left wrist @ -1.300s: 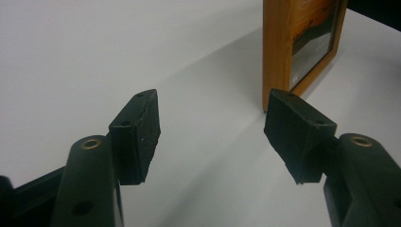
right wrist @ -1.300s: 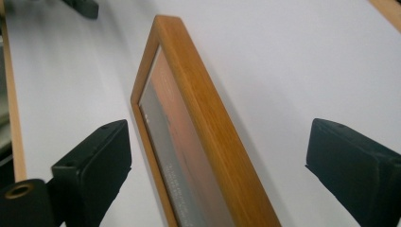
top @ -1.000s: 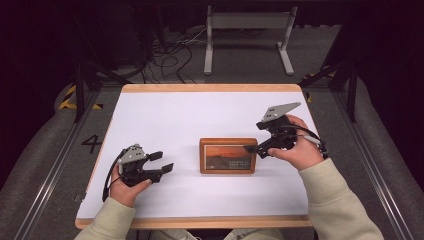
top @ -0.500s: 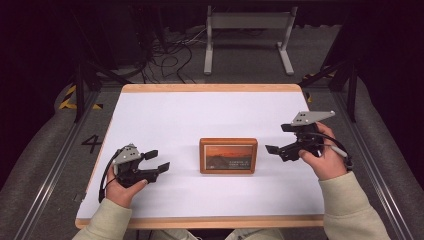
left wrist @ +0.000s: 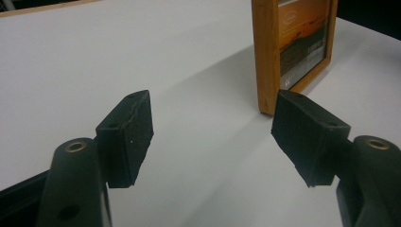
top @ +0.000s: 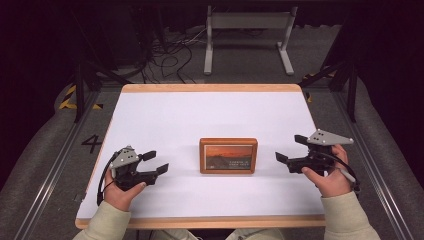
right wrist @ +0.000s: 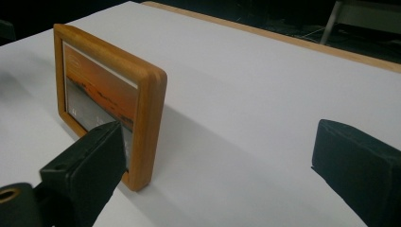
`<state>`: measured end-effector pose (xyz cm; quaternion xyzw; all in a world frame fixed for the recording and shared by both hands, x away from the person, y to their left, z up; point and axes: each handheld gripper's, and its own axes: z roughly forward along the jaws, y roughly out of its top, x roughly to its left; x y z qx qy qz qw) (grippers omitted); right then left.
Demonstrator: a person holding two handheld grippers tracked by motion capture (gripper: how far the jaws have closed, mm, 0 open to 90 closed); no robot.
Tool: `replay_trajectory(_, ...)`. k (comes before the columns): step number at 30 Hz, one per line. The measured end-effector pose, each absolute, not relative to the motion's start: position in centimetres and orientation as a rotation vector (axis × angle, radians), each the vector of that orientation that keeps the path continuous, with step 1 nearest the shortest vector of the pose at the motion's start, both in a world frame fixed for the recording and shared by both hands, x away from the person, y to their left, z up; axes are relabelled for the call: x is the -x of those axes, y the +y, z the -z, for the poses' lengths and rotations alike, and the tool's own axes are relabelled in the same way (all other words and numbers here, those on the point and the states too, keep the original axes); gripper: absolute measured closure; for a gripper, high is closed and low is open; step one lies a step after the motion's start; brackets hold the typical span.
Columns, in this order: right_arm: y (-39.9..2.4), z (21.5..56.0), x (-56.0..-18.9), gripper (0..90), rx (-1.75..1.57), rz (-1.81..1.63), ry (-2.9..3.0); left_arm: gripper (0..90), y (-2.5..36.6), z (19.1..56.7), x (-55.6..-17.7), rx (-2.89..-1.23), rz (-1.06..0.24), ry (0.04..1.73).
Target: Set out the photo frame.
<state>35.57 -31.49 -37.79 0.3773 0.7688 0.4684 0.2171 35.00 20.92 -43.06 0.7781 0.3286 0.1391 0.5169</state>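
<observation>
A white table (top: 210,117) with a light wooden edge takes up most of the high view, on a grey floor with dark cables and a pale metal stand (top: 248,35) beyond its far end. A number 4 (top: 91,144) is marked on the floor to the left of the table.

A person's forearms in pale sleeves (top: 105,222) reach in from the near edge, one at each side.

A wooden picture frame (top: 228,155) stands upright near the middle of the table, a little towards the near side. It holds an orange sunset picture with a dark lower band and small pale lettering. The picture faces the person.

The left gripper (top: 155,162) is held low over the table, well to the left of the frame and apart from it. Its jaws point towards the frame, stand wide apart and hold nothing. In the left gripper view, the frame's left edge (left wrist: 267,52) shows just beyond the right-hand jaw.

The right gripper (top: 290,148), with a grey three-cornered plate on top, is held to the right of the frame, nearer to it but not touching. Its jaws also gape wide and empty. In the right gripper view, the frame (right wrist: 144,118) stands just past the left-hand jaw.
</observation>
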Motion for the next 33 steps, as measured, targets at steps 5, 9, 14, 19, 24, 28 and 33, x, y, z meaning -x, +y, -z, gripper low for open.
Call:
replay_trajectory(5, -32.5, 39.5, -34.8, 3.2, -1.034, -1.328, 2.097, 29.5, 20.9, 43.1, -34.9, -1.867, -0.321, 0.790)
replay_trajectory(9, -33.2, 40.9, -34.1, 2.4, -1.039, -1.354, 2.053, 29.5, 20.9, 43.2, -34.9, -1.865, -0.333, 0.782)
replay_trajectory(14, -33.6, 42.5, -33.4, 2.4, -1.025, -1.344, 2.067, 30.6, 20.8, 43.4, -34.8, -1.875, -0.350, 0.784)
replay_trajectory(19, -33.6, 43.5, -32.7, 2.5, -1.002, -1.306, 2.062, 30.5, 20.7, 43.4, -34.8, -1.878, -0.354, 0.766)
replay_trajectory(24, -33.2, 44.0, -32.5, 2.9, -0.985, -1.249, 2.089, 30.6, 20.7, 43.6, -35.0, -1.881, -0.344, 0.767)
replay_trajectory(28, -32.9, 44.6, -33.1, 4.6, -1.046, -1.179, 2.107, 30.7, 20.6, 43.8, -35.0, -1.886, -0.330, 0.774)
replay_trajectory(33, -32.4, 45.3, -34.3, 4.3, -1.091, -1.147, 2.108, 30.7, 20.6, 44.1, -35.3, -1.892, -0.340, 0.784)
